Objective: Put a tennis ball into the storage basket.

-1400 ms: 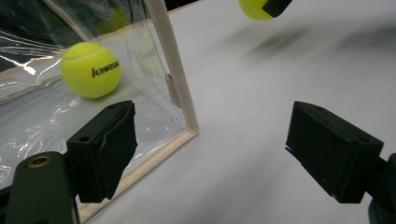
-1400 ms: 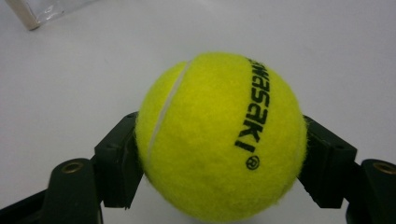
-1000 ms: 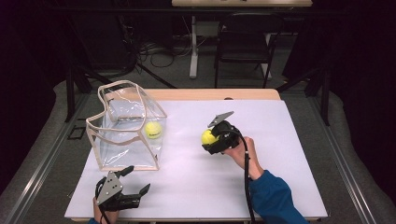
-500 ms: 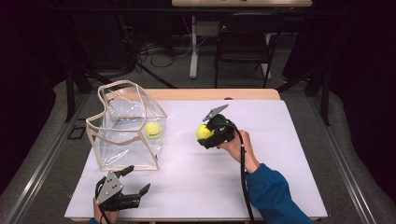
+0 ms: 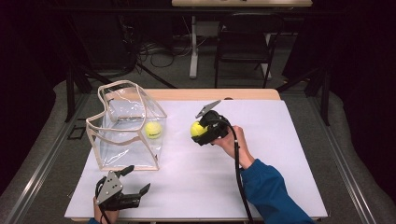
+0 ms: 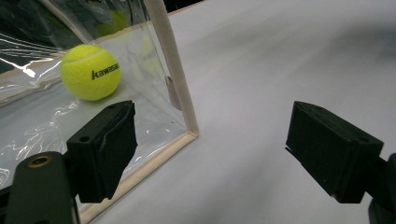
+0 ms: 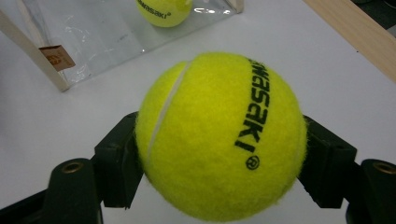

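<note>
Left tool [image 5: 133, 182] at near table [image 5: 289, 186] edge, jaws wide apart, holding nothing, just short of clear bag [image 5: 122, 140] corner. Right tool [image 5: 201, 133] mid-table, jaws clamped on tennis ball [image 7: 219, 135], print "kawasaki". Second ball [image 6: 90, 71] lies inside bag, lettering reads "kawasa".

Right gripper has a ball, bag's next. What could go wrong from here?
1. The right gripper pinches the held tennis ball only at its sides; a jolt might pop it loose and it would roll off the table.
2. The clear bag has soft walls and a sagging rim; the ball may clip it and tip or shift the bag.
3. The left gripper is open beside the bag, not bracing it.
</note>
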`<state>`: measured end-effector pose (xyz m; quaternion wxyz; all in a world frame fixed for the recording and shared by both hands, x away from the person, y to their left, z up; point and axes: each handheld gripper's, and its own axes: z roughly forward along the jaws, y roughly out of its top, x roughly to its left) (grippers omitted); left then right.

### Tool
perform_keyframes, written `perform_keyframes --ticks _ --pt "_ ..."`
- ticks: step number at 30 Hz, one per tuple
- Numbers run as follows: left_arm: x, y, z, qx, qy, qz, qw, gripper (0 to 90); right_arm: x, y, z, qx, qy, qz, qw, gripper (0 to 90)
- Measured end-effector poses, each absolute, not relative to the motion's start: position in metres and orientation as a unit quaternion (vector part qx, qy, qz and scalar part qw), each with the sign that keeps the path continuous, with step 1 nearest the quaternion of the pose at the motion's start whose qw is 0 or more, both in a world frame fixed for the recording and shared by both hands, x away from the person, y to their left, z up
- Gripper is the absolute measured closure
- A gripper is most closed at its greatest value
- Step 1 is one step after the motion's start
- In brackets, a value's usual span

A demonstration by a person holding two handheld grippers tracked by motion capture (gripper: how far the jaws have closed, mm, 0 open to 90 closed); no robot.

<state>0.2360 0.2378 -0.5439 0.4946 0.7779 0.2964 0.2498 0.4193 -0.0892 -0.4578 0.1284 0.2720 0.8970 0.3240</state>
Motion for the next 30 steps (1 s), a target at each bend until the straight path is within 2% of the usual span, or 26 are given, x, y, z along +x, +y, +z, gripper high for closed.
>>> perform_keyframes --ticks 30 --pt "0.237 0.237 -0.544 0.779 0.294 0.249 0.495 16.1 0.420 -0.057 -0.432 0.238 0.904 0.326 0.138 25.8"
